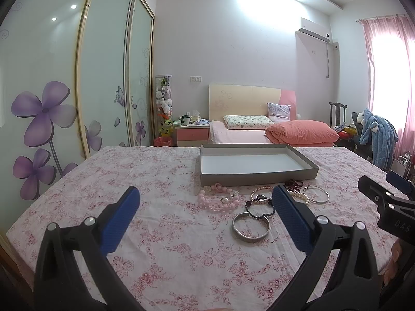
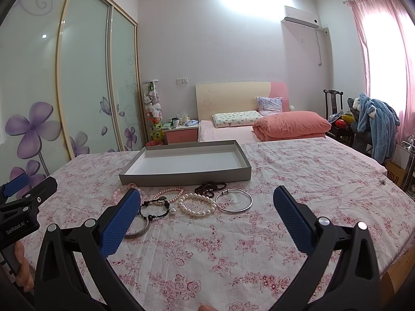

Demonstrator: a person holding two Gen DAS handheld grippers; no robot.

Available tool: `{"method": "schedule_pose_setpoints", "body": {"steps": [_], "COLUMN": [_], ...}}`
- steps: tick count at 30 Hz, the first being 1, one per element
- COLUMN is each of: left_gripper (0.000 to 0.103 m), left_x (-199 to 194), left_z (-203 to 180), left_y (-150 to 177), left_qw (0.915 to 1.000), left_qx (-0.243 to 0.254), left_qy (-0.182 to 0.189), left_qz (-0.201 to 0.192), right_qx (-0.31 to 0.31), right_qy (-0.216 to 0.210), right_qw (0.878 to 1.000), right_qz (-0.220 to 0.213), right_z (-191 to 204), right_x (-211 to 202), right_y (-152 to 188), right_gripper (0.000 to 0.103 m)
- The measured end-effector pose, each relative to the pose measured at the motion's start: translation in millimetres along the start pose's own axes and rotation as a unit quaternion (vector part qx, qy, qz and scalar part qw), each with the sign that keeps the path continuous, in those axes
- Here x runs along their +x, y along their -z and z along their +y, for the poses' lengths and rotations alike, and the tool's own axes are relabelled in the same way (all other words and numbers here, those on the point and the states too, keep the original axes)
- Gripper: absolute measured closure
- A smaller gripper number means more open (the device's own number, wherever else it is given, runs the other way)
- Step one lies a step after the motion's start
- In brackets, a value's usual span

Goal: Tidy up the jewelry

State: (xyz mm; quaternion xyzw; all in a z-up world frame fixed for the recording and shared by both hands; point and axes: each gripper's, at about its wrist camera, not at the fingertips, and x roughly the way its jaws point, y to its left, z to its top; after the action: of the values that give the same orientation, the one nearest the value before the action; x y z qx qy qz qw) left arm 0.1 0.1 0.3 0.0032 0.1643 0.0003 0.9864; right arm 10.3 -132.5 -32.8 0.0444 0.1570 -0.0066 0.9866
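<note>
Blue-padded fingers of the left gripper (image 1: pixel 206 208) stand spread wide and empty over the flowered cloth of the bench (image 1: pixel 166 259); the right gripper (image 2: pixel 207 208) is spread just as wide, holding nothing. All the jewelry lies on the near side of the grey tray (image 2: pixel 186 175), just beside its front wall. Nearest the left fingers is the broad silver bangle (image 1: pixel 251 226), flat on the cloth, ahead and toward the right finger. The thin silver bangle (image 2: pixel 234 199) lies flat ahead of the right gripper, with the pearl bracelet (image 2: pixel 197 204) touching its left. Both are flat rings with no long axis; the tray's long side runs across both views.
</note>
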Motion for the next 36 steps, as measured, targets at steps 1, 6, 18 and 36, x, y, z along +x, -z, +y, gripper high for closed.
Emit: {"method": "schedule_pose_setpoints", "body": {"steps": [1,6,18,36], "left_gripper": [0.004,0.004,0.004,0.004], "left_x": [0.1,2.1,2.3,2.5], "left_z": [0.0,2.1,2.1,1.9], "left_y": [0.0,2.1,2.1,1.8], "left_qw": [1.0,1.0,1.0,1.0], "left_qx": [0.0,0.0,0.0,-0.001], "left_qy": [0.0,0.0,0.0,0.0], "left_qz": [0.0,0.001,0.001,0.003], "right_qx": [0.0,0.0,0.001,0.001], "right_qy": [0.0,0.0,0.001,0.001], "right_qw": [1.0,1.0,1.0,1.0], "right_qz": [0.0,0.001,0.001,0.003], "right_z": [0.1,0.4,2.2,3.9], "right_x": [0.1,0.1,-0.1,0.1], "right_y": [0.0,0.2,1.1,1.8], "right_gripper": [0.002,0.002,0.002,0.002]}}
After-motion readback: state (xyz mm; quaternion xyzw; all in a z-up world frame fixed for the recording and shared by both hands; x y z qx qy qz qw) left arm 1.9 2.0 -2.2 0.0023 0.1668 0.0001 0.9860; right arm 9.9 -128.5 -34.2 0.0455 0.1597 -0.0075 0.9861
